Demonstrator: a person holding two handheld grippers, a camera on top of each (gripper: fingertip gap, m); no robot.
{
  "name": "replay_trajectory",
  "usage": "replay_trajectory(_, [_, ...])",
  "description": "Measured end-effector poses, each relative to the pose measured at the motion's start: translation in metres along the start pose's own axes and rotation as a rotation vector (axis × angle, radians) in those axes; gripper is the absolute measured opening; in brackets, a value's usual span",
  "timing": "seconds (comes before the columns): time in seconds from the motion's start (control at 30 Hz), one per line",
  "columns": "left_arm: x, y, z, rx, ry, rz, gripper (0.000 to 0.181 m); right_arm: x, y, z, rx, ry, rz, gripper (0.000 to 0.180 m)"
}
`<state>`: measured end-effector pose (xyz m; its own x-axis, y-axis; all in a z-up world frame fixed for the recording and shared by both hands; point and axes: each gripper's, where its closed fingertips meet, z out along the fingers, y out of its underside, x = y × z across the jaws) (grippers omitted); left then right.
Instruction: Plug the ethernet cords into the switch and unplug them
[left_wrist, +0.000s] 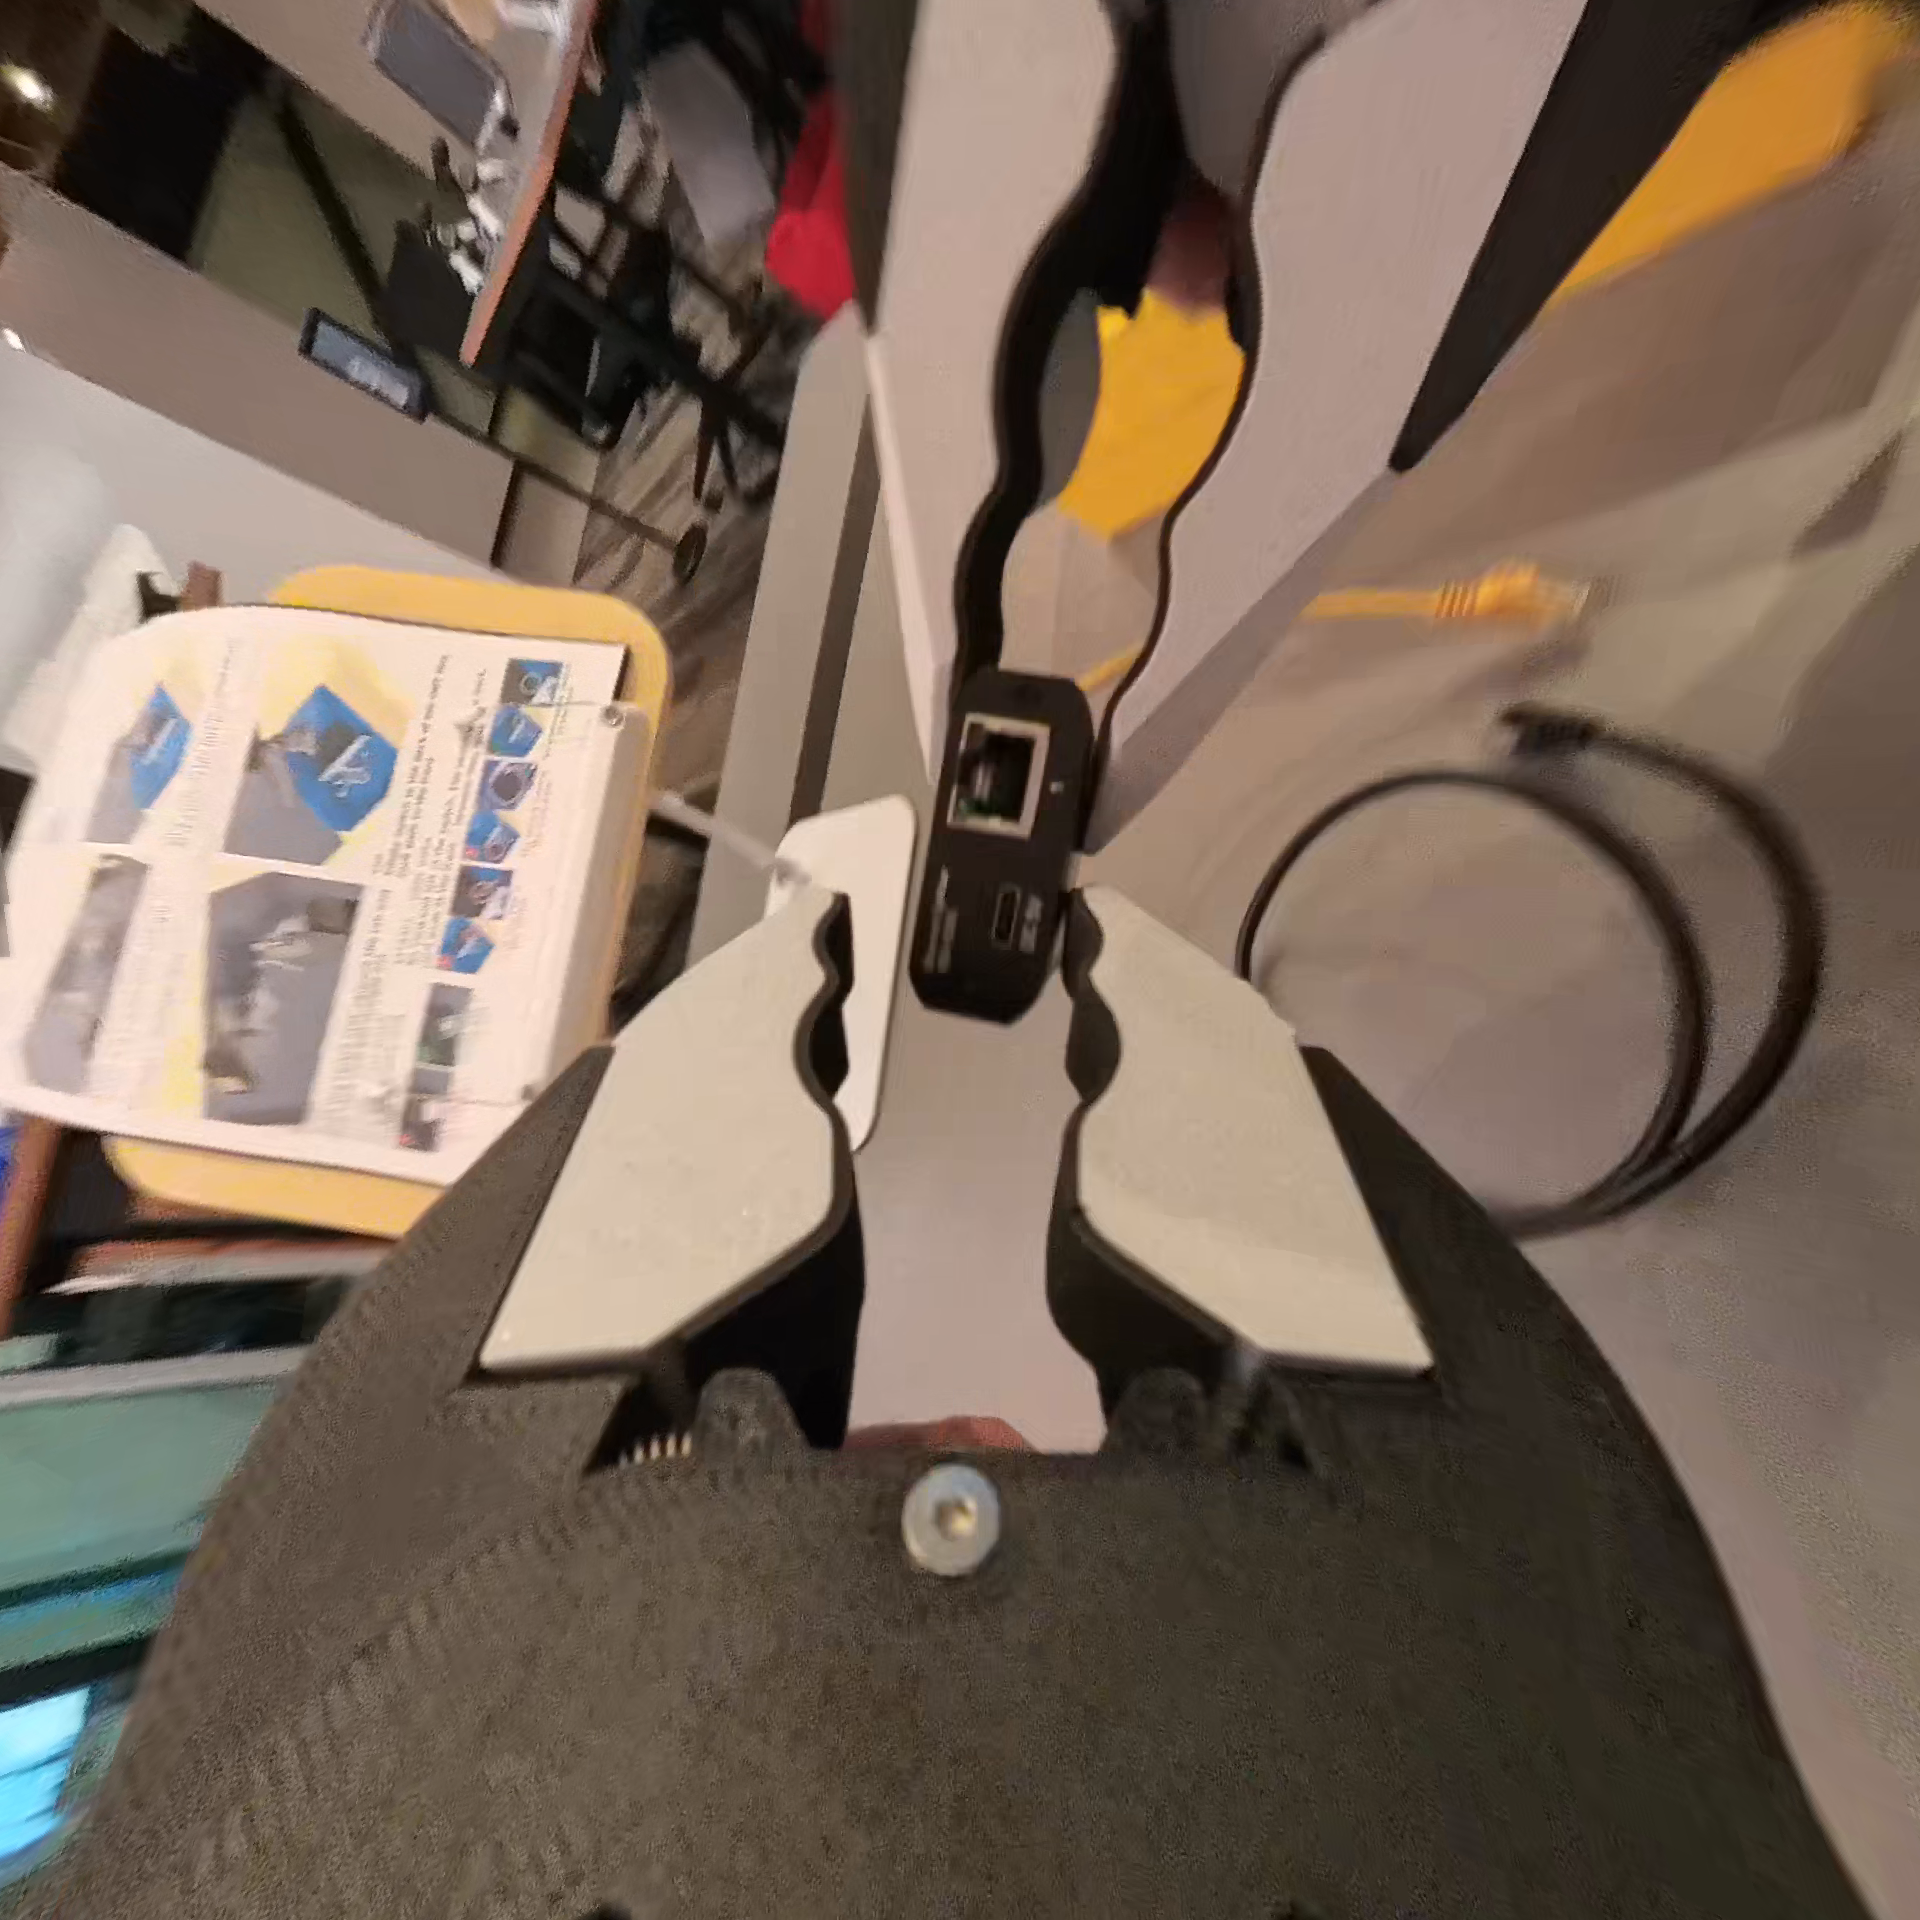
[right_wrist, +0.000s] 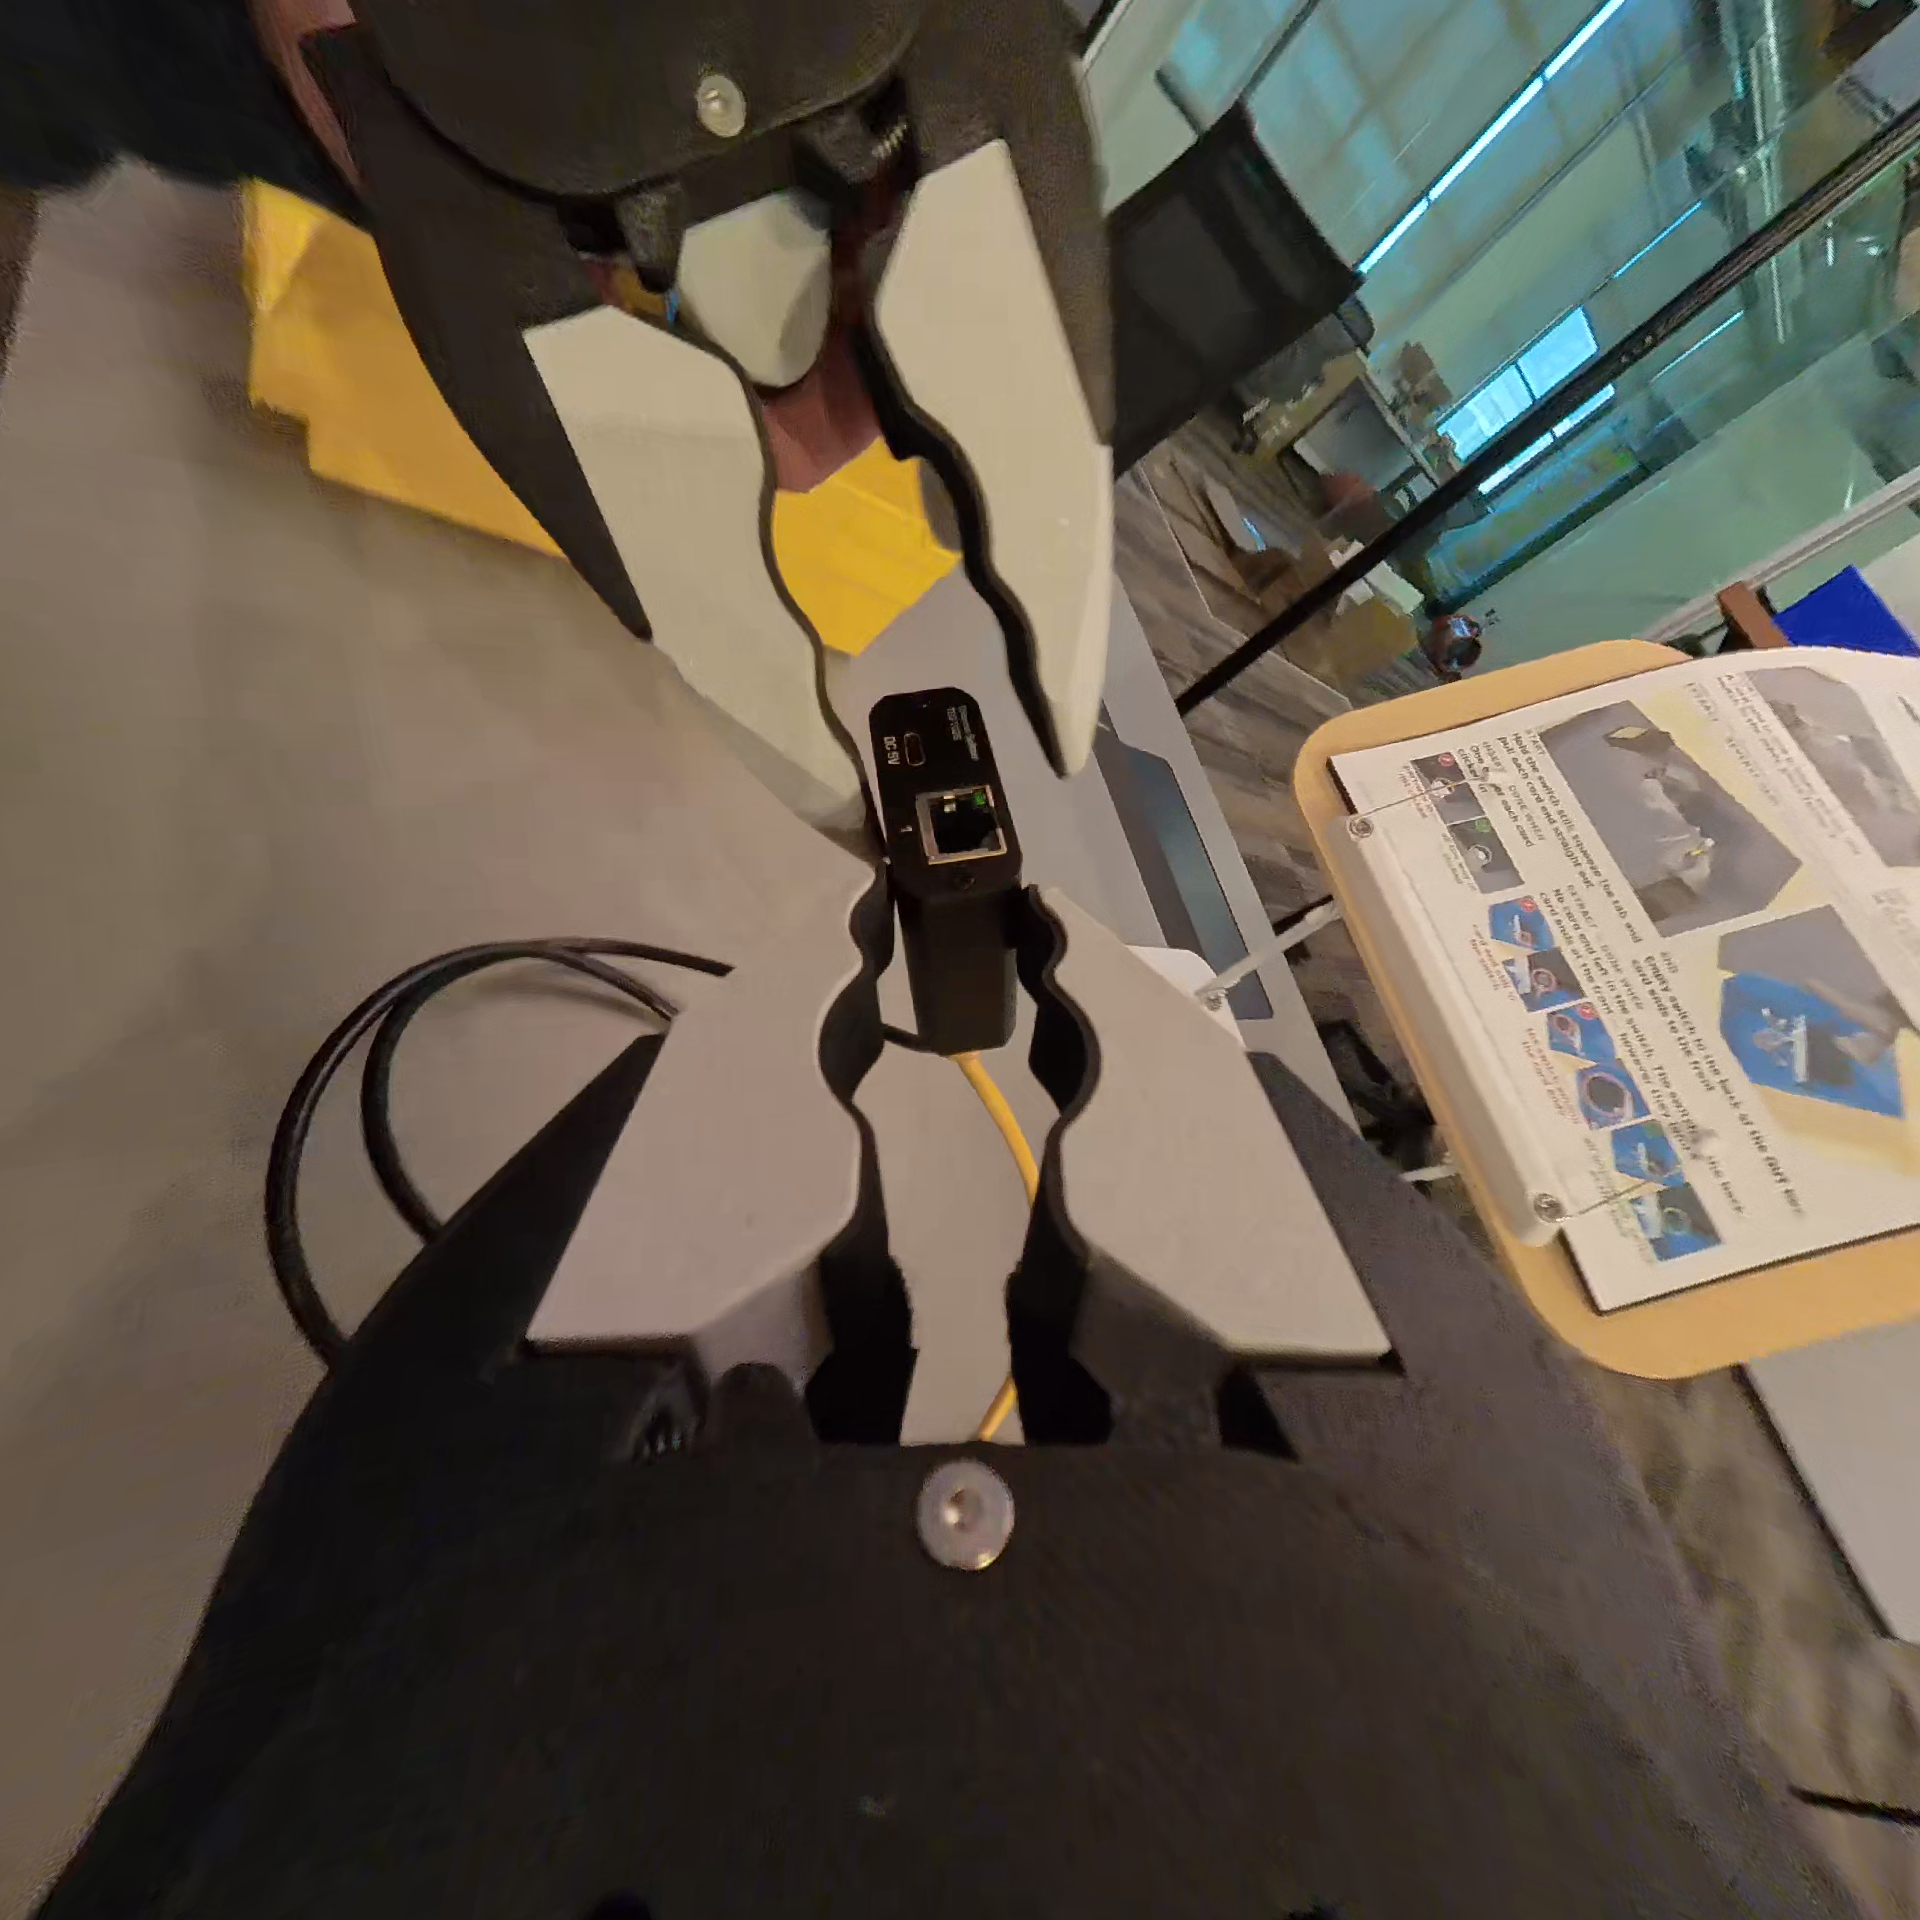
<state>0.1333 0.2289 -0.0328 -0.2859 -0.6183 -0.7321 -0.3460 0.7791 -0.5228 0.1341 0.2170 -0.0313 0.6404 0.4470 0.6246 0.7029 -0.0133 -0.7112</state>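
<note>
1. Right gripper (right_wrist: 956, 914): clenched on the switch (right_wrist: 940, 800), pads on both sides of its black body, held above the grey counter (right_wrist: 312, 779).
2. Left gripper (left_wrist: 966, 914): comes in from the opposite side, tips facing the right gripper's. It looks released. Its fingers straddle the switch's port end; one pad is at or near touching, the other shows a gap.
3. Key relation: the switch sits btwn both sets of tips. Its long axis seems to run roughly along the right gripper's fingers. The port face shows in both views and its one visible port is empty.
4. Yellow cord (right_wrist: 1013, 1164): runs under the switch and back btwn the right gripper's fingers. In the left wrist view a blurred yellow plug (left_wrist: 1496, 603) lies loose on the counter, well apart.
5. Black cord (right_wrist: 540, 948): coiled on the counter beside the right gripper, untouched.
6. Hidden: the switch's far end, so can't tell if anything is plugged there. Both views have motion blur.
7. Beyond the counter edge: an instruction sheet (right_wrist: 1558, 987) on a tan board.
</note>
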Motion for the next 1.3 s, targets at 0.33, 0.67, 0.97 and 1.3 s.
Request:
replay_trajectory(0.33, [0.022, 0.007, -0.003, -0.087, 0.024, 0.297, 0.024, -0.025, 0.005, -0.004, -0.024, -0.349, 0.218, 0.043])
replay_trajectory(0.67, [0.043, -0.027, -0.029, 0.09, 0.099, 0.545, 0.024, -0.045, -0.005, -0.013, -0.009, -0.708, 0.1, 0.072])
replay_trajectory(0.97, [0.046, -0.038, -0.036, 0.157, 0.123, 0.644, 0.024, -0.082, -0.014, -0.016, 0.052, -1.044, 0.127, 0.069])
replay_trajectory(1.3, [0.022, 0.008, -0.024, 0.01, 0.045, 0.405, 0.04, -0.06, 0.02, 0.01, -0.205, -0.793, 0.128, 0.066])
